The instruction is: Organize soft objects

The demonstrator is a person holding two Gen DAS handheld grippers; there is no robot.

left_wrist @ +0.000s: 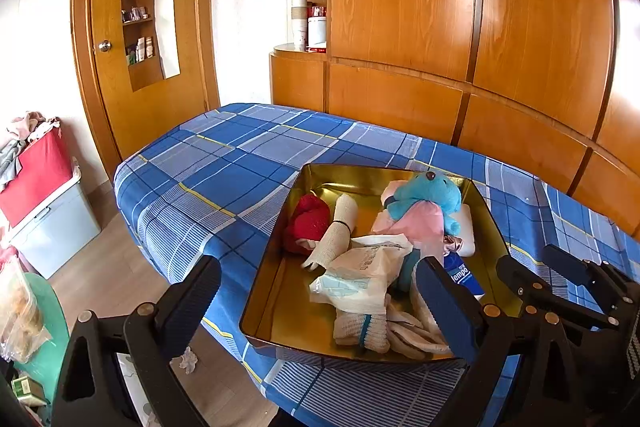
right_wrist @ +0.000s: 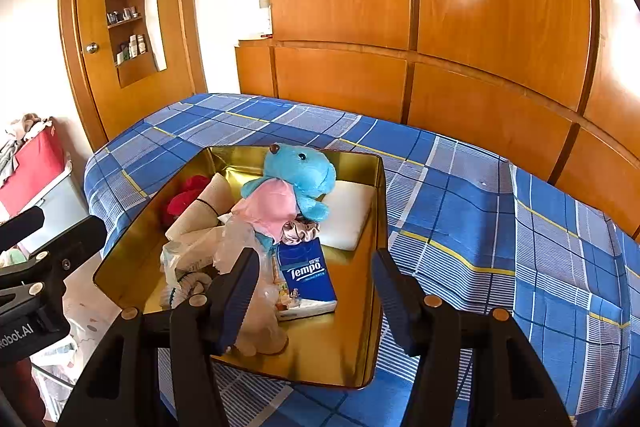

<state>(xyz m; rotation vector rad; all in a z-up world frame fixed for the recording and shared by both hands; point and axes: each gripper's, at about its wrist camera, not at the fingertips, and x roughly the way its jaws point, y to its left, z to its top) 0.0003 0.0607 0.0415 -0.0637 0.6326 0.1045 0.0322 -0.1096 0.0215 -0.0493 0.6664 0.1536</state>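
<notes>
Gold tin: the metal tray [right_wrist: 376, 211] lies on the blue checked bed cover [right_wrist: 460, 195] and already holds the soft things, so I judge the sorting to be near its end
Soft things in tray: blue plush toy [right_wrist: 300, 175] with a pink cloth [right_wrist: 272, 209], red knitted piece [left_wrist: 308, 223], rolled beige cloth [left_wrist: 340, 227], plastic packet [left_wrist: 368, 275], white socks [left_wrist: 360, 331], a scrunchie [right_wrist: 300, 231], a white pad [right_wrist: 348, 215] and a Tempo tissue pack [right_wrist: 308, 279]
Left gripper: the left gripper [left_wrist: 320, 301] stands wide, nothing between its jaws, in front of the near tray edge
Right gripper: the right gripper [right_wrist: 316, 291] is about half open and holds nothing (the tissue pack only shows behind the gap)
Step in hand: both tools are empty above the near side of the tray, probably between two placements
Next move: it calls for finding any soft thing outside the tray, or pressing the loose pile flatter; a small white scrap [left_wrist: 188, 363] lies on the floor
Left view only: socks, floor scrap, red storage box [left_wrist: 36, 179]
Right view only: full tissue pack, and the white pad shown more fully
</notes>
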